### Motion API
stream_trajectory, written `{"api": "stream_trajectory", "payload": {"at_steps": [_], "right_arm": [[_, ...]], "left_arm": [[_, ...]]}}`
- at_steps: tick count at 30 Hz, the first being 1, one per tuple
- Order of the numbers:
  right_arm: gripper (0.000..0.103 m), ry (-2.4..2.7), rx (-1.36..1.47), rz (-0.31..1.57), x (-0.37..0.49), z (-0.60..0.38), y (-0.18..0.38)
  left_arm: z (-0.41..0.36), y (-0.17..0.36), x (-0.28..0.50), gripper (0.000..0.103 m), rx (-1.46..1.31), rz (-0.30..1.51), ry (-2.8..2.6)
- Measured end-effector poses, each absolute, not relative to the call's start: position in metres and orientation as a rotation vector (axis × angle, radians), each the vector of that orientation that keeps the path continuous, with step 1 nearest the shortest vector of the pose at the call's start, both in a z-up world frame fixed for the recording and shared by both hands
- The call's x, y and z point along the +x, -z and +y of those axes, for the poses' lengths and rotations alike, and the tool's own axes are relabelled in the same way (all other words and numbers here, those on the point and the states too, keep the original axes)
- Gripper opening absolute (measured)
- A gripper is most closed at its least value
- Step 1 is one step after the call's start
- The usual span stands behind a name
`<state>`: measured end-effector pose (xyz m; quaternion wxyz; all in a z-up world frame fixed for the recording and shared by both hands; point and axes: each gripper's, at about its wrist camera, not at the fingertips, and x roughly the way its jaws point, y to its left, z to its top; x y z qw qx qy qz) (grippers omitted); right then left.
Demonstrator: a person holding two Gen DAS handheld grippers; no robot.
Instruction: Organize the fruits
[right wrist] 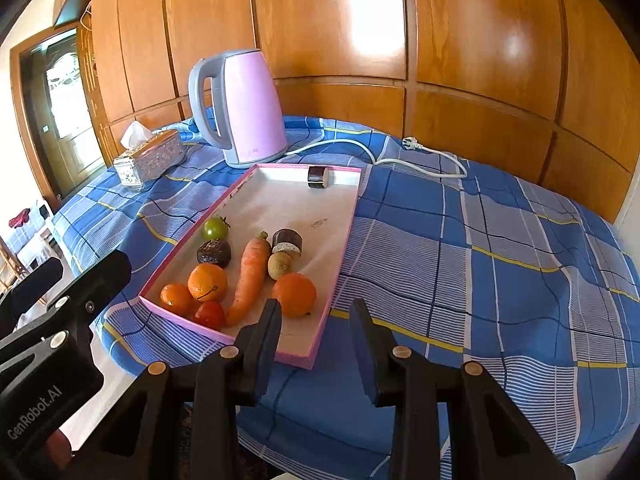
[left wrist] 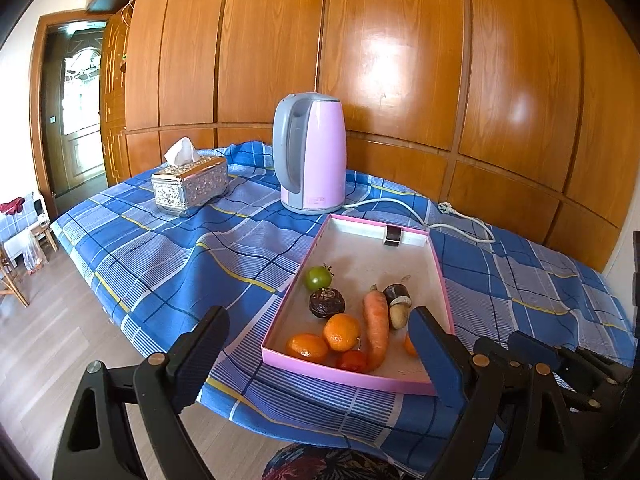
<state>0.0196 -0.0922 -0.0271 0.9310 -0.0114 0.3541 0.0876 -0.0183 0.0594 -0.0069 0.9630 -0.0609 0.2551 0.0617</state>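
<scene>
Black left claw (left wrist: 316, 354) gapes wide, empty; right claw (right wrist: 316, 340) stands narrowly parted, gripping nothing. Beyond, a shallow pink-rimmed rectangular tray (right wrist: 340, 248) on the checked-cloth worktop (right wrist: 500, 260) holds round oranges (right wrist: 294, 294) and a tapered carrot (right wrist: 250, 276).

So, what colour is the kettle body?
The kettle is pale pink-lilac with a grey handle, clearest in the right wrist view.
</scene>
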Motion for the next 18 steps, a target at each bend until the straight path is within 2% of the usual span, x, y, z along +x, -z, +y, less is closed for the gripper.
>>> {"api": "stream_trajectory", "payload": {"at_steps": [18], "right_arm": [[0.036, -0.179, -0.02, 0.731, 0.0193, -0.0917, 0.0293]], "left_arm": [[0.0574, 0.0056, -0.0181, 0.092, -0.13, 0.518, -0.123]]}}
